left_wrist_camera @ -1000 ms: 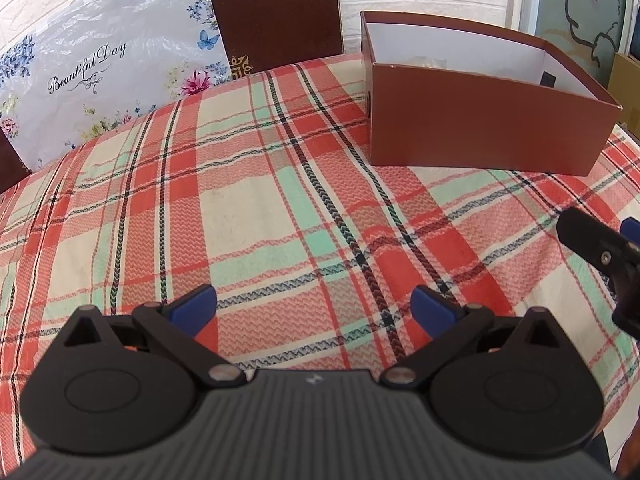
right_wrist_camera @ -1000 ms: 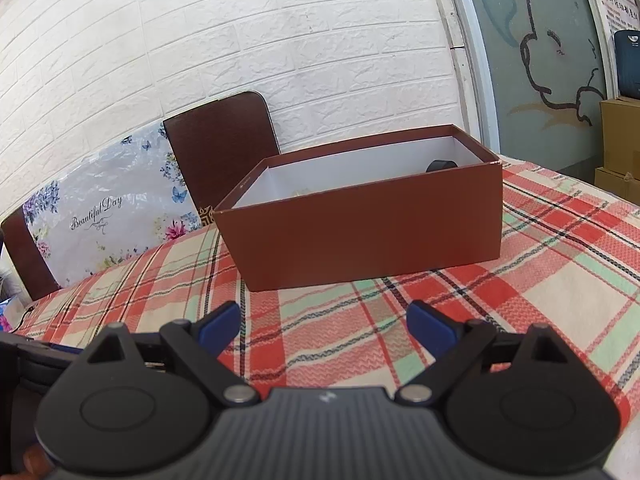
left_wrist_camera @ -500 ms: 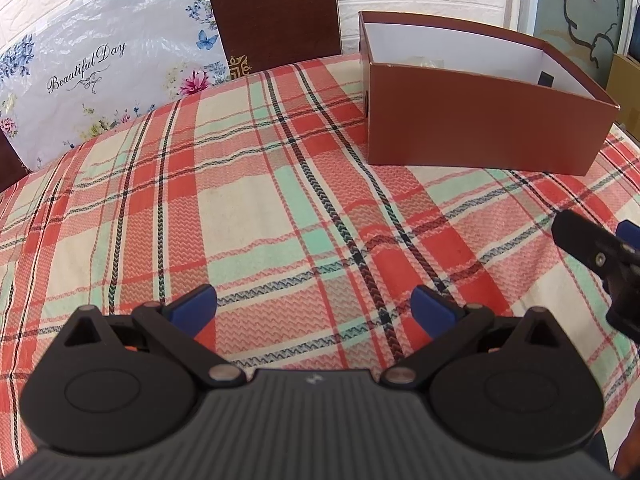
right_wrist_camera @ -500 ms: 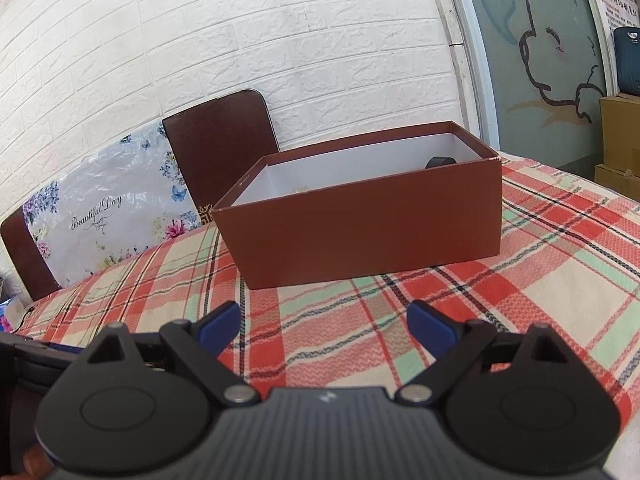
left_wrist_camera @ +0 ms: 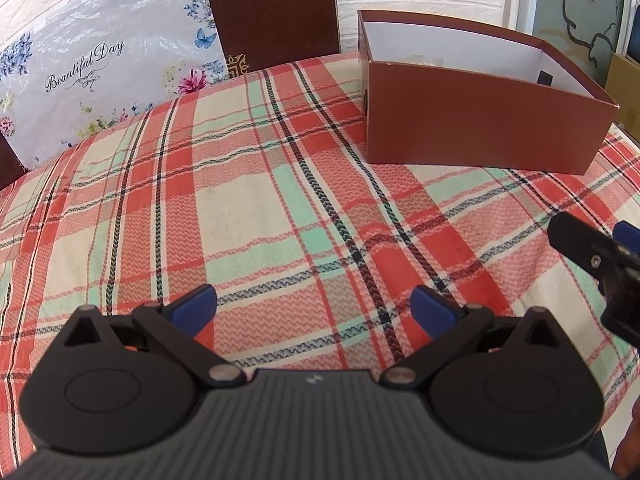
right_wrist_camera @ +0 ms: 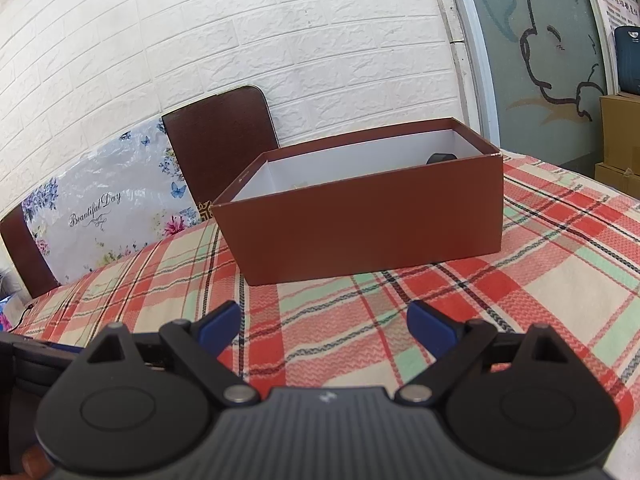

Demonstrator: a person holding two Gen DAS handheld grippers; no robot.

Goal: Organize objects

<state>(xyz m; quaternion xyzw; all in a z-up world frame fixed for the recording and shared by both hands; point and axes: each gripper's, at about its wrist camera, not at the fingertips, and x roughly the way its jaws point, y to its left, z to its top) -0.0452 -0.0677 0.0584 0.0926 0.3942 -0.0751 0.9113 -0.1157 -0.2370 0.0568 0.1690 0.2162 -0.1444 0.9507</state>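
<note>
Right wrist view: brown box point(right_wrist_camera: 360, 232) on plaid tablecloth point(right_wrist_camera: 520, 280), a dark item inside. Behind box: chair point(right_wrist_camera: 220, 140), floral bag point(right_wrist_camera: 100, 208). Right gripper point(right_wrist_camera: 324, 320) and left gripper point(left_wrist_camera: 314, 304) both wide, empty, path to box unobstructed.

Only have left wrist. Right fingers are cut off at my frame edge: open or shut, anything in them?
Observer: Open. The right gripper has its fingers spread wide, with only tablecloth showing between them.
Operator: What's in front of it?
Observer: The long side of the brown box. The box sits ahead of the fingers, not touching them.
Operator: I see a dark patch in the box's far corner. What is it?
Observer: A black rounded item pokes just above the near wall at the box's right end. I can't tell what it is.
</note>
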